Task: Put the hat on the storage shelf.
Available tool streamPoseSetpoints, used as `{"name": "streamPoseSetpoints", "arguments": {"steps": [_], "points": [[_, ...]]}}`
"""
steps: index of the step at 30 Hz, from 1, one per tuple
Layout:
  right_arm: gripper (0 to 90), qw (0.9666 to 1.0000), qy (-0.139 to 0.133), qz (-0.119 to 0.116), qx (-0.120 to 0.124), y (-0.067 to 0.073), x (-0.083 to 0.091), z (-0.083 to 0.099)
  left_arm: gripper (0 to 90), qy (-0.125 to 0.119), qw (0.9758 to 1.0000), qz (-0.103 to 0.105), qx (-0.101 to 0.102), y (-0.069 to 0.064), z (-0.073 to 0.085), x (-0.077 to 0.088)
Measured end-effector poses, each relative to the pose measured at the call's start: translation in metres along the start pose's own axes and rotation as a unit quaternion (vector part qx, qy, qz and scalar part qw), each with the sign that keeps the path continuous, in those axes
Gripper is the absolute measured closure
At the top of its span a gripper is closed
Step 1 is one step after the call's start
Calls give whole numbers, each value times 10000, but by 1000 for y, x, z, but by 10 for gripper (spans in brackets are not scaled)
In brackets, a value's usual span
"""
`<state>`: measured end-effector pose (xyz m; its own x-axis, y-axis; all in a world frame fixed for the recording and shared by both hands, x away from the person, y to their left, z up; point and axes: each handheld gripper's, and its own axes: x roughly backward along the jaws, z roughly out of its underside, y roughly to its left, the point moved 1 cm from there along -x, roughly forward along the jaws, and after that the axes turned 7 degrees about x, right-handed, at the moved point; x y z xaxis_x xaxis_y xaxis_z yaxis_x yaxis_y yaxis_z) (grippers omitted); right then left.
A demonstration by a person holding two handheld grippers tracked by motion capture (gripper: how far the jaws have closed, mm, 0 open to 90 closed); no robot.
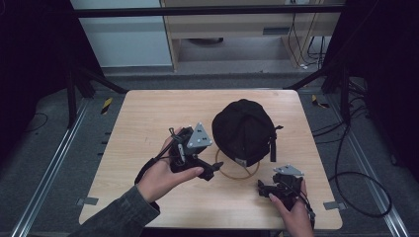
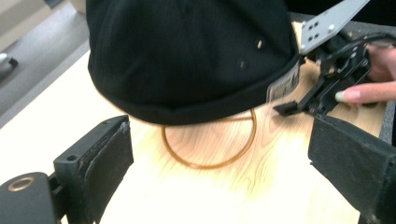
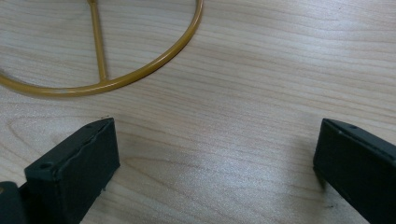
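Observation:
A black cap [image 1: 243, 130] sits on a gold wire ring stand [image 1: 237, 171] in the middle of the wooden table [image 1: 148, 123]. My left gripper [image 1: 213, 170] is at the cap's near left, pointing at the ring. In the left gripper view its jaws [image 2: 219, 140] stand wide open, with the cap [image 2: 187, 56] and the ring [image 2: 210, 154] just beyond them. My right gripper [image 1: 262, 187] is low near the table's front edge, right of the ring. Its jaws [image 3: 219, 135] are open over bare wood, and the ring [image 3: 140, 70] with one spoke lies ahead to the left.
A black strap [image 1: 272, 145] hangs off the cap's right side, and a small label [image 2: 282, 84] is sewn at its rim. Metal frame rails and loose cables [image 1: 360, 182] lie on the floor around the table. Bare wood stretches left of the cap.

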<state>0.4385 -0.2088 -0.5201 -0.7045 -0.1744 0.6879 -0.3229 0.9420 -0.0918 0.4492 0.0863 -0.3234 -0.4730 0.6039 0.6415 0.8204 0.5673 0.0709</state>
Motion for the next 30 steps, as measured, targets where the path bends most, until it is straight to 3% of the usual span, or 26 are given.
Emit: {"name": "streamPoseSetpoints", "arguments": {"steps": [10,17,30], "points": [[4,10000,-3,1,10,0,0,0,71,32,9997,118,202,7,27,-4],[4,10000,1,-2,-11,0,0,0,75,93,9996,165,208,10,40,-11],[3,10000,-3,0,12,0,0,0,82,23,9988,238,423,25,66,-24]]}}
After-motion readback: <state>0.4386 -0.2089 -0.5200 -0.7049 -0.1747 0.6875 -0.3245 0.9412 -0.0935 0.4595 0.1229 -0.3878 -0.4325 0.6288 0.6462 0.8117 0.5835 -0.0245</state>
